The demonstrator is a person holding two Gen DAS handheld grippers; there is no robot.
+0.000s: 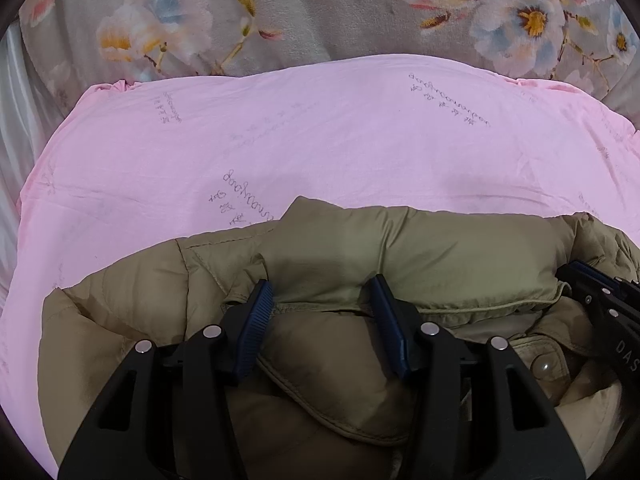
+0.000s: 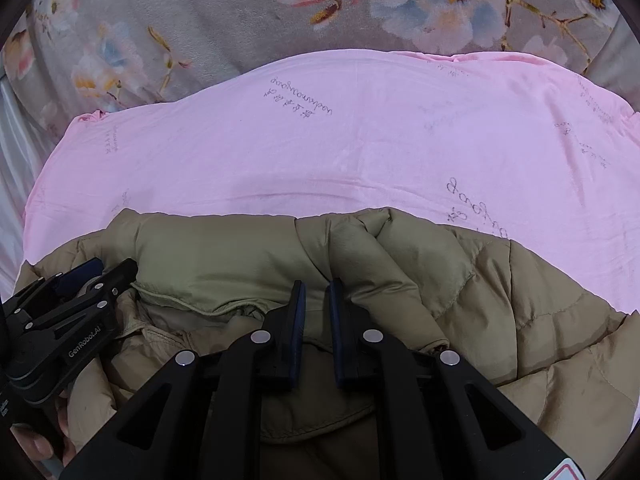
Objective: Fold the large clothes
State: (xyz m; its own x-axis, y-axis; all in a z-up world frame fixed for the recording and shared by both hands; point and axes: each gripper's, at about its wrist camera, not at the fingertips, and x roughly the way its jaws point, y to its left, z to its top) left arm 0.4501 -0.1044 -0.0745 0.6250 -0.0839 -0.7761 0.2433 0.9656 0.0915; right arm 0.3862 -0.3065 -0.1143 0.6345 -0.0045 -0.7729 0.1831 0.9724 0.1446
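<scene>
A khaki padded jacket (image 1: 440, 248) lies bunched on a pink sheet (image 1: 320, 140) at the near side of both views. My left gripper (image 1: 320, 300) stands half wide, and a thick puffy fold of the jacket by the seam fills the gap between its blue pads (image 1: 258, 312). In the right wrist view the jacket (image 2: 200, 248) spreads across the lower half. My right gripper (image 2: 317, 300) is nearly closed, with a thin fold of the jacket pinched between its jaws. Each gripper shows in the other's view: the right gripper (image 1: 580, 274) and the left gripper (image 2: 90, 276).
The pink sheet (image 2: 360, 140) with faint printed writing stretches beyond the jacket. Behind it lies a grey floral blanket (image 1: 280, 8). Pale shiny fabric (image 1: 12, 128) runs along the left edge. A snap button (image 1: 542, 366) shows on the jacket's lining. A person's hand (image 2: 36, 444) holds the left gripper.
</scene>
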